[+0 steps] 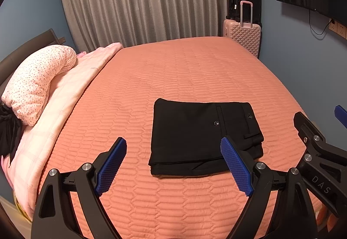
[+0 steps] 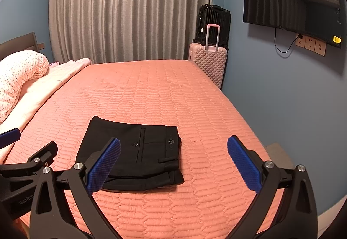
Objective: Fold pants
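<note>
Black pants (image 1: 195, 137) lie folded into a compact rectangle on the orange quilted bed (image 1: 173, 70), button pocket and waistband facing up. They also show in the right wrist view (image 2: 138, 152). My left gripper (image 1: 173, 165) is open and empty, held above the bed just short of the pants' near edge. My right gripper (image 2: 173, 163) is open and empty, held above the near right part of the pants. The right gripper's body shows at the right edge of the left wrist view (image 1: 318, 152).
A spotted pillow (image 1: 36, 80) and a pale pink blanket (image 1: 65, 91) lie along the bed's left side. A pink suitcase (image 2: 209, 63) and a black suitcase (image 2: 213, 22) stand at the far right corner. A TV (image 2: 290, 0) hangs on the right wall. Curtains (image 2: 130, 11) hang behind.
</note>
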### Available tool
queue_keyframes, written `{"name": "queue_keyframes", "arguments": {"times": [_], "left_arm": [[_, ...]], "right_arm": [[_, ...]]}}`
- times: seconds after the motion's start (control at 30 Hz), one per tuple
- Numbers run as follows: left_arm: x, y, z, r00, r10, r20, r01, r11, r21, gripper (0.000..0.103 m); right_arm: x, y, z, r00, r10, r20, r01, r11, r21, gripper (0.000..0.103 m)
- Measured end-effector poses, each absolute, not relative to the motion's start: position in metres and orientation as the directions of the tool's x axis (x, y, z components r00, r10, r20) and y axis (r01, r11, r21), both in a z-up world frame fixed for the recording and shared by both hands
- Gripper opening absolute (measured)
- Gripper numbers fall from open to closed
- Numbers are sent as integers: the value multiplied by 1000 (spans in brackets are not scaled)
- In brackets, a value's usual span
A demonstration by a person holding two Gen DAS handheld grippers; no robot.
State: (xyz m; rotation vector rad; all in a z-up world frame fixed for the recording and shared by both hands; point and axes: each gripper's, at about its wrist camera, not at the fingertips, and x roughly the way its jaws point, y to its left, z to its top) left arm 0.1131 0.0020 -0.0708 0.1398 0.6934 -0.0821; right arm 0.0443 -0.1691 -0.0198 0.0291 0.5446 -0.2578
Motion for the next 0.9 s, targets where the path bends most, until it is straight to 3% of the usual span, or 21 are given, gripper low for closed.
{"name": "queue_keyframes", "arguments": {"times": [0.9], "left_arm": [[111, 5, -68, 768, -37, -639, 123, 988, 91, 87]], "right_arm": [[42, -168, -19, 824, -240, -513, 256, 966, -41, 98]]}}
